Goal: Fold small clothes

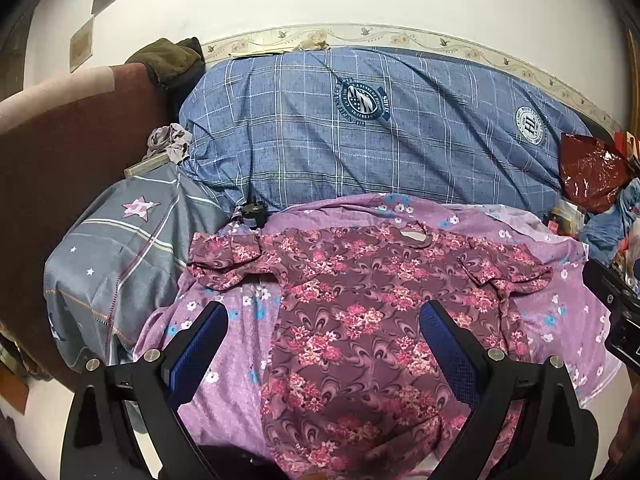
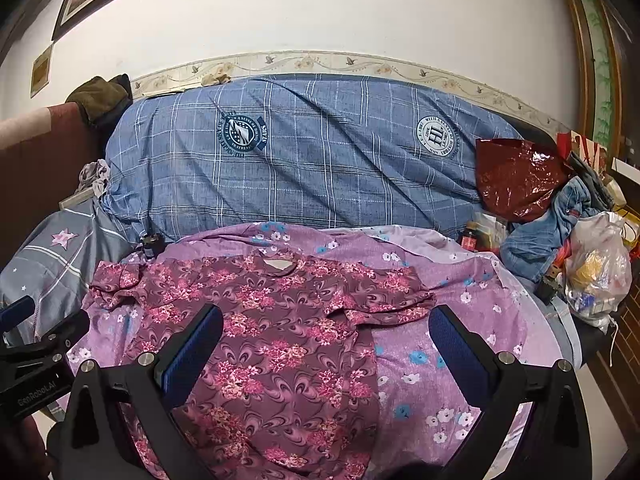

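A maroon floral short-sleeved shirt [image 1: 360, 304] lies spread flat on a purple flowered sheet [image 1: 232, 344], collar away from me, both sleeves out to the sides. My left gripper [image 1: 324, 312] hangs open above the shirt's left half, blue pads wide apart, nothing between them. In the right wrist view the same shirt [image 2: 280, 344] lies under my right gripper [image 2: 326, 316], which is also open and holds nothing. The right sleeve [image 2: 384, 296] lies between its fingers. The right gripper's body [image 1: 616, 312] shows at the right edge of the left view, the left gripper's body [image 2: 36, 352] at the left edge of the right view.
A big blue plaid duvet [image 1: 360, 128] is piled behind the shirt. A grey star-print pillow [image 1: 120, 264] lies at left beside a brown headboard [image 1: 60, 152]. A shiny red bag [image 2: 516, 176], jeans [image 2: 548, 232] and a white plastic bag [image 2: 600, 272] clutter the right side.
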The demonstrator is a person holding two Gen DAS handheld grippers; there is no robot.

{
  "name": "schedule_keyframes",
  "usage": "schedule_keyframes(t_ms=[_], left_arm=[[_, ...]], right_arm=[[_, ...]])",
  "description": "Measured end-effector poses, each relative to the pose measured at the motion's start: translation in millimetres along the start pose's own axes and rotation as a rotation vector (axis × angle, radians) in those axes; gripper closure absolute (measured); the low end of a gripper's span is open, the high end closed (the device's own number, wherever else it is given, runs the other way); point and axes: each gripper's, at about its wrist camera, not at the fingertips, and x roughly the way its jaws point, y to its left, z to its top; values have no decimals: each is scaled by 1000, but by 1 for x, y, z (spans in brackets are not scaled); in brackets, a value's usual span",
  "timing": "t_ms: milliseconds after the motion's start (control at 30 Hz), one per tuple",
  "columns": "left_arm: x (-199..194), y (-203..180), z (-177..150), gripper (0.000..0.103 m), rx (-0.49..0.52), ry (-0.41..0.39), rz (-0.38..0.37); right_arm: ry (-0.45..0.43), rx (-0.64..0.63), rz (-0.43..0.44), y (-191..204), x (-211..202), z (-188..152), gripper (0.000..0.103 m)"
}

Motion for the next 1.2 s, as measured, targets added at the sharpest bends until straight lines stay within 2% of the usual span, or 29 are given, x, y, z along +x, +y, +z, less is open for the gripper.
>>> schedule_keyframes(t_ms=[1200], left_arm=[[14,-9,1,6,32,25,6]], right_arm=[[29,10,12,-2,15,-7,1]])
